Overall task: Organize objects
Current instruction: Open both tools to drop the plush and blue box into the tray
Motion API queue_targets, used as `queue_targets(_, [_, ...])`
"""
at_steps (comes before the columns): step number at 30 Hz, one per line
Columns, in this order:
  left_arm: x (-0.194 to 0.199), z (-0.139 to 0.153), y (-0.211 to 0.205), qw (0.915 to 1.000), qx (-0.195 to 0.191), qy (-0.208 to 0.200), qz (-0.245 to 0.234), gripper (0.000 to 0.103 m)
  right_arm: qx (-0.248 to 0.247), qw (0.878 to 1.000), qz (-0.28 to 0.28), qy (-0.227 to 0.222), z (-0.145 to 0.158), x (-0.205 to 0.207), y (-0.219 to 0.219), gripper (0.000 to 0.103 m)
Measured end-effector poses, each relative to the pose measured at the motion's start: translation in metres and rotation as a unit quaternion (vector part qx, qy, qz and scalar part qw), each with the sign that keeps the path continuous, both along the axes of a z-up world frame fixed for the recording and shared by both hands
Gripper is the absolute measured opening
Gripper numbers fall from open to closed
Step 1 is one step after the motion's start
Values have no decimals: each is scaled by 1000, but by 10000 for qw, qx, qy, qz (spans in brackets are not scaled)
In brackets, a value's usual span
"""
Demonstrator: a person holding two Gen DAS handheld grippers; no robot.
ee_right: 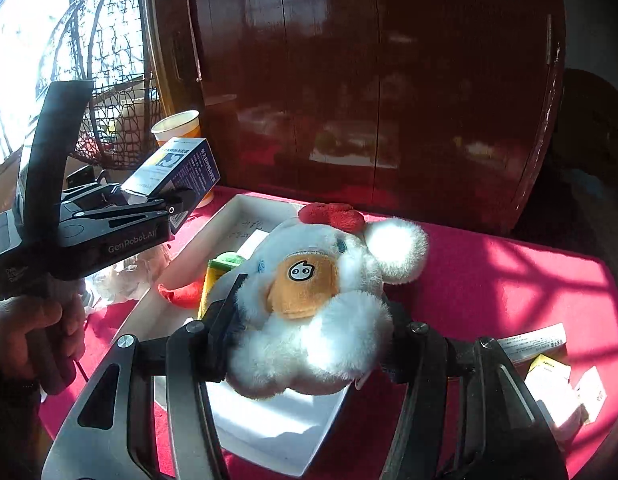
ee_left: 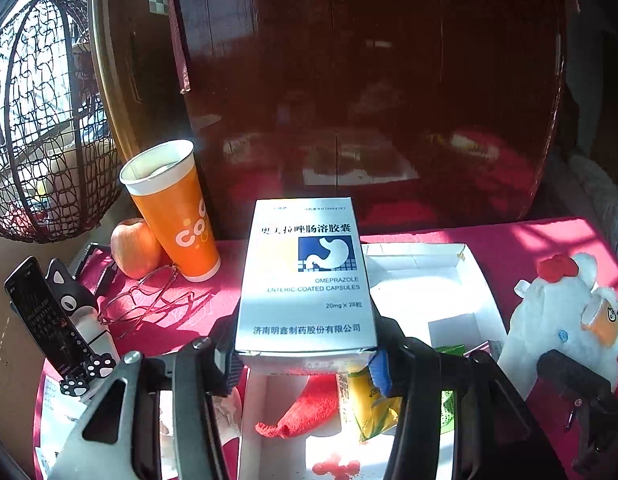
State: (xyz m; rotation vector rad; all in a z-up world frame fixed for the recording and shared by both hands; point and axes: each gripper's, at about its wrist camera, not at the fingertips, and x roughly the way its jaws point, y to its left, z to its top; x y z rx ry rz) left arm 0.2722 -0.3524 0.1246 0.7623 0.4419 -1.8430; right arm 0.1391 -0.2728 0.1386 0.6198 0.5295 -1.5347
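Your left gripper [ee_left: 307, 364] has its jaws clamped on a white medicine box [ee_left: 307, 276], gripped at its near end so the box juts forward above the white tray [ee_left: 421, 264]. The box face carries a blue square with a white stomach drawing, Chinese lettering and the words "Omeprazole enteric-coated capsules"; from the right wrist view its side panel is dark blue.

Your right gripper [ee_right: 309, 340] holds a white plush toy [ee_right: 317, 300] between its jaws, squeezing the soft body. It has fluffy white fur, a red bow on top and an orange patch with a small cartoon face. It hangs over the tray's near end.

Inside the tray lie a red cloth [ee_left: 305, 408] and a yellow packet [ee_left: 369, 408]. An orange paper cup [ee_left: 173, 208], an apple [ee_left: 131, 246] and glasses [ee_left: 149, 296] rest on the red tabletop [ee_right: 489, 280].
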Motion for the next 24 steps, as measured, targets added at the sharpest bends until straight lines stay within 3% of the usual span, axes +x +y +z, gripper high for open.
queue_targets(8, [-7, -39, -14, 9988, 480, -22, 56, 52, 384, 9991, -170, 18, -34, 7, -33, 57])
queue_targets(9, [-6, -41, -14, 9986, 522, 41, 61, 52, 396, 9990, -184, 40, -37, 8, -34, 64])
queue_targets(10, [-5, -43, -17, 9979, 639, 105, 49, 53, 394, 9990, -215, 79, -38, 9, -34, 82])
queue_targets(11, [-5, -46, -19, 9965, 815, 168, 29, 64, 356, 9990, -247, 116, -39, 9, -32, 90])
queue_targets(12, [-2, -47, -20, 9957, 881, 282, 39, 92, 304, 9990, -289, 161, -39, 10, -29, 101])
queue_targets(13, [-1, -46, -17, 9963, 778, 344, 93, 103, 243, 9991, -300, 176, -38, 10, -26, 103])
queue_targets(16, [5, -34, -7, 9989, 228, 262, 321, 103, 105, 9992, -355, 176, -33, 9, -15, 103])
queue_targets(24, [16, -7, 31, 9969, -131, 698, 346, 103, -130, 9990, -422, 67, -28, 7, 24, 103])
